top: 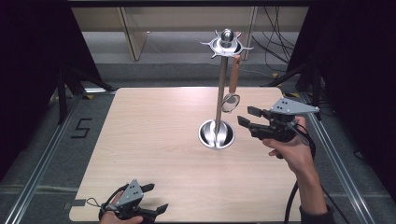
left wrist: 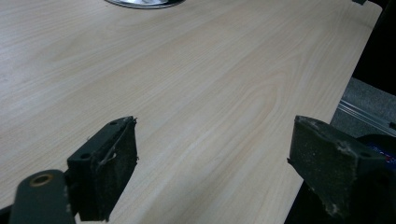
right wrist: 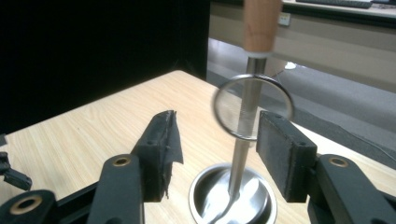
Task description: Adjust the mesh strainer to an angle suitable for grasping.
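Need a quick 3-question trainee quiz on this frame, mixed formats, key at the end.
1. True or false: the strainer with the wooden handle lies flat on the table.
2. What does the strainer hang from?
A. a wall hook
B. the metal stand
C. the right gripper
3. Fill in: the left gripper has its jaws ____ over bare wood.

Key
1. False; it hangs.
2. B
3. open

Strainer point(top: 231, 101): brown wood handle, silver mesh. Stand point(top: 218, 93) chrome. Table point(top: 154, 140) pale woodgrain. Jaws black.
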### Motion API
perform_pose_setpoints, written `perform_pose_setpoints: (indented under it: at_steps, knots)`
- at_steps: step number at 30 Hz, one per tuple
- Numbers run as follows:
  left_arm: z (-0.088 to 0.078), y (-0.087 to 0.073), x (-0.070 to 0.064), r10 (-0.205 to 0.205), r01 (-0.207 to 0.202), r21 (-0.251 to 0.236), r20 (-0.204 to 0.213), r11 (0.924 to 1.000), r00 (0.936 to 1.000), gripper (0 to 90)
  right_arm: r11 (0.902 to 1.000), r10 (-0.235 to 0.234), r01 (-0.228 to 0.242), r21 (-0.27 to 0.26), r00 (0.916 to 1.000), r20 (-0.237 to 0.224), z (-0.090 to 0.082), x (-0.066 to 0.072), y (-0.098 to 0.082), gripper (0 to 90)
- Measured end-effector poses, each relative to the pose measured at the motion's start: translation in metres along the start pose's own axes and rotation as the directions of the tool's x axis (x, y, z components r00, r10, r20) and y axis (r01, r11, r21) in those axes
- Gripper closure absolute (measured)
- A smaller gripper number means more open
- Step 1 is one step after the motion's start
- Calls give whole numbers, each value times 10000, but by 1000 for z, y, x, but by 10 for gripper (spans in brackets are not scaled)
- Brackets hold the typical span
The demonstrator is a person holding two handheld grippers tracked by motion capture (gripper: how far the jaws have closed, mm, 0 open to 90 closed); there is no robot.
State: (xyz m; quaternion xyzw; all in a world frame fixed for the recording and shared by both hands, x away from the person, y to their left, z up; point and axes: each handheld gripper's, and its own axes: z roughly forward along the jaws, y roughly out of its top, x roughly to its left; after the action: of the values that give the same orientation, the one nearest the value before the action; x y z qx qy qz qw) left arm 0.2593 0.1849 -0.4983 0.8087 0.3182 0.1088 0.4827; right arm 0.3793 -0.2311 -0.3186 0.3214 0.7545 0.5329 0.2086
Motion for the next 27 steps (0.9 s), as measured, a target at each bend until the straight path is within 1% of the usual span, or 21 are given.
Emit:
perform_pose_setpoints:
  at_steps: [1, 2, 5, 6, 9, 10, 11, 12, 13, 14, 16, 17, 18, 19, 20, 21, 23, 24, 25, 26, 27]
  knots:
    - [0, 0, 0, 61, -61, 39, -25, 10000, 10000, 147, 9999, -23, 25, -143, 9999, 159, 1, -1, -3, 468]
    - [-1, 1, 1, 304, -304, -7, 64, 9995, 9995, 147, 10000, -79, 79, -30, 10000, 6, 1, -2, -4, 464]
    - [-1, 1, 1, 265, -264, -69, 73, 9996, 9996, 147, 9999, 62, -63, 104, 10000, 59, 1, 0, -6, 455]
    - [-1, 1, 1, 265, -264, -62, 73, 9996, 9996, 147, 9999, -128, 127, 108, 9999, 76, 2, -2, -6, 453]
    - [-1, 1, 0, 209, -209, -98, 83, 9997, 9997, 147, 9995, 40, -42, 304, 10000, 56, 3, 1, -9, 442]
    - [-1, 1, 1, 259, -258, -80, 57, 9996, 9996, 147, 9996, -34, 32, 277, 10000, 60, 4, 1, -10, 436]
    - [-2, 1, 2, 491, -491, 81, 2, 9988, 9988, 147, 9992, -97, 97, 398, 10000, 12, 3, 0, -11, 433]
    - [-2, 1, 2, 485, -485, 70, 1, 9988, 9988, 147, 9994, 5, -8, 337, 9999, 113, 4, 0, -14, 422]
    - [-2, 1, 2, 474, -474, 77, 5, 9988, 9989, 147, 9988, 65, -69, 488, 9999, 80, 3, 0, -15, 419]
    - [-1, 1, 1, 285, -285, -57, 59, 9996, 9996, 147, 9988, 65, -69, 488, 9999, 80, 3, 0, -15, 419]
    - [-1, 1, 0, 249, -248, -59, 91, 9997, 9996, 147, 9987, 74, -84, 503, 9998, 198, 1, -1, -17, 416]
    - [1, 1, 0, 137, -134, -224, 120, 9997, 9998, 147, 9987, 163, -174, 478, 9996, 231, 2, -2, -19, 413]
    - [1, 1, 0, 137, -134, -224, 120, 9997, 9998, 147, 9992, -5, -5, 392, 9997, 250, 2, -3, -20, 413]
    - [0, 1, 0, 136, -135, -170, 107, 9998, 9998, 147, 9992, -5, -5, 392, 9997, 250, 2, -3, -20, 413]
    - [0, 1, 0, 180, -179, -94, 97, 9998, 9998, 147, 9977, 195, -212, 644, 9994, 272, 2, -2, -22, 411]
    - [0, 1, 1, 241, -240, -36, 94, 9997, 9997, 147, 9984, 75, -86, 564, 9998, 190, 3, -3, -23, 411]
    - [0, 2, 1, 283, -283, -1, 45, 9996, 9996, 147, 9977, 137, -145, 660, 9998, 118, 4, -3, -24, 410]
    - [0, 1, 1, 111, -111, 1, 26, 9999, 9999, 147, 9965, 321, -341, 768, 9991, 270, 4, -1, -25, 408]
    - [0, 1, 0, -35, 35, -25, 17, 10000, 10000, 147, 9963, 171, -192, 840, 9995, 260, 5, -1, -27, 408]
    - [0, 1, 1, 157, -157, -25, 42, 9999, 9999, 147, 9957, 229, -250, 887, 9994, 252, 8, 0, -30, 405]
    - [1, 0, 0, -134, 134, -89, 17, 9999, 9999, 147, 9953, 176, -196, 946, 9996, 222, 10, 1, -32, 405]
